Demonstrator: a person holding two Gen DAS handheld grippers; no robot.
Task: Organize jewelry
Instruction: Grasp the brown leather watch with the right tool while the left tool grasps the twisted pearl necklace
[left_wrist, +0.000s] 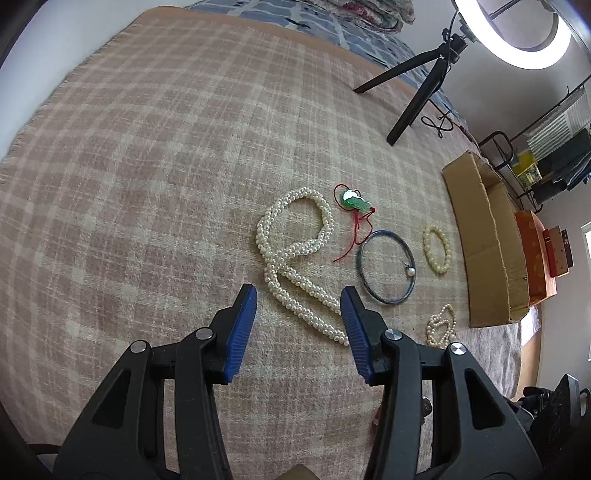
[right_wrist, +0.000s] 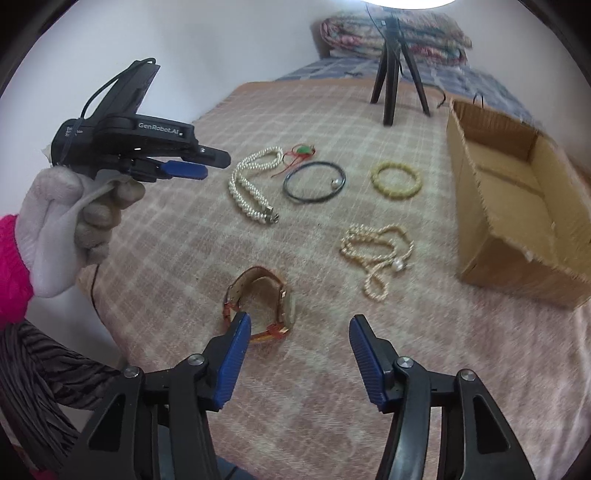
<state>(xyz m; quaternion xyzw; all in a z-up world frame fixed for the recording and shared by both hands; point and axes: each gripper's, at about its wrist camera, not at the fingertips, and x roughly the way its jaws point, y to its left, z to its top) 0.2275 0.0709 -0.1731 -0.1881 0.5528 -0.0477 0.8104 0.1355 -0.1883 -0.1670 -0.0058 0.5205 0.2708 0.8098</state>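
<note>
The jewelry lies spread on the plaid blanket (right_wrist: 177, 236) beside the open cardboard box (right_wrist: 517, 206), likely its destination. The left gripper (left_wrist: 299, 314) hangs over the twisted pearl necklace (left_wrist: 291, 236), farthest from the box, jaws apart and empty. The right gripper (right_wrist: 300, 334), also parted and empty, angles toward the wristwatch (right_wrist: 266, 299).

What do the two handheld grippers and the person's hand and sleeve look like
Both grippers, left and right, are black plastic with ribbed blue finger pads and silver pivot bolts. The left one's body carries white GenRobot.AI lettering and a black cable. The hand wears a white glove under a bright pink knitted cuff.
</note>
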